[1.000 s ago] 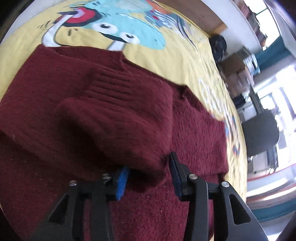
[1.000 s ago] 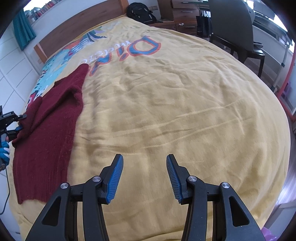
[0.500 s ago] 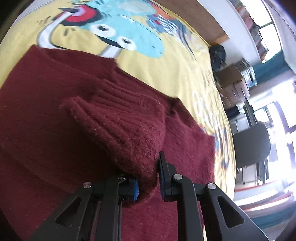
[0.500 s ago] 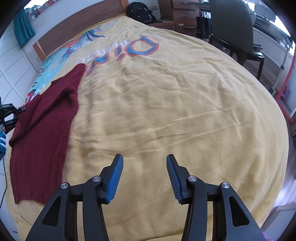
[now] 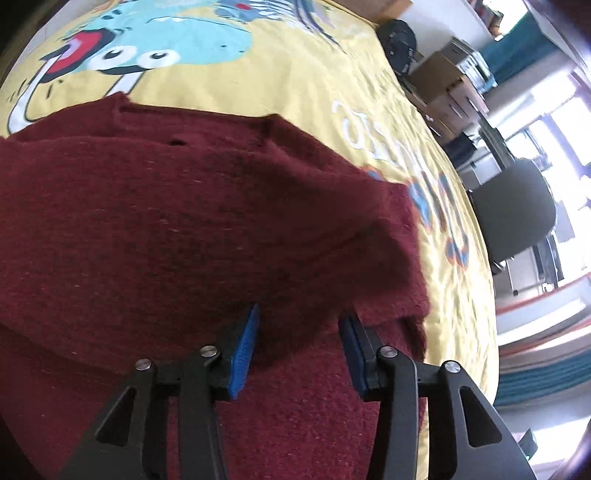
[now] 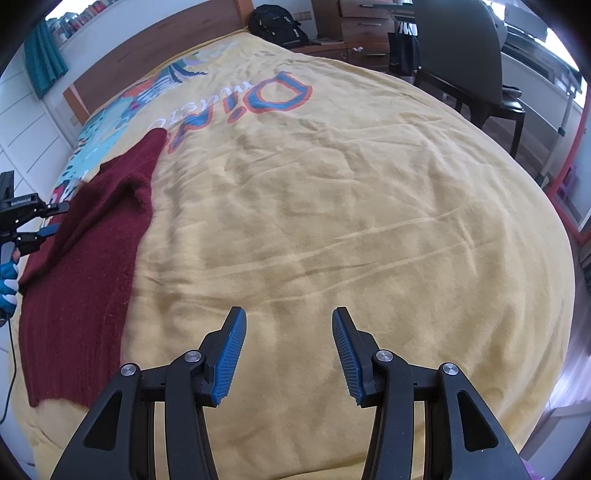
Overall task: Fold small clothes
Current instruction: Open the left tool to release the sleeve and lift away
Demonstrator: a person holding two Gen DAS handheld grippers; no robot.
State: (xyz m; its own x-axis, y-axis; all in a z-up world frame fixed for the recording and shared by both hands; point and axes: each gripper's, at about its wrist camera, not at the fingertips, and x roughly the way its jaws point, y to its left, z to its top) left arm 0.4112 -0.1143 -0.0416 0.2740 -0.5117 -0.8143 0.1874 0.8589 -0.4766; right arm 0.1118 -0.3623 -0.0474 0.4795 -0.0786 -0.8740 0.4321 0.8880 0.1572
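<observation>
A dark red knitted sweater lies on a yellow dinosaur-print blanket, with one layer folded over the body. My left gripper is open, its blue pads either side of the folded layer's near edge, holding nothing. In the right wrist view the sweater lies at the far left of the blanket, and the left gripper shows at its left edge. My right gripper is open and empty above bare blanket, well right of the sweater.
A wooden headboard runs along the far end of the bed. A black backpack, wooden drawers and a dark chair stand beyond the bed's far right side. The chair also shows in the left wrist view.
My left gripper was shut on a fold of the sweater half a second ago and is now open; the fold lies spread flatter over the body. The right gripper has barely moved.
</observation>
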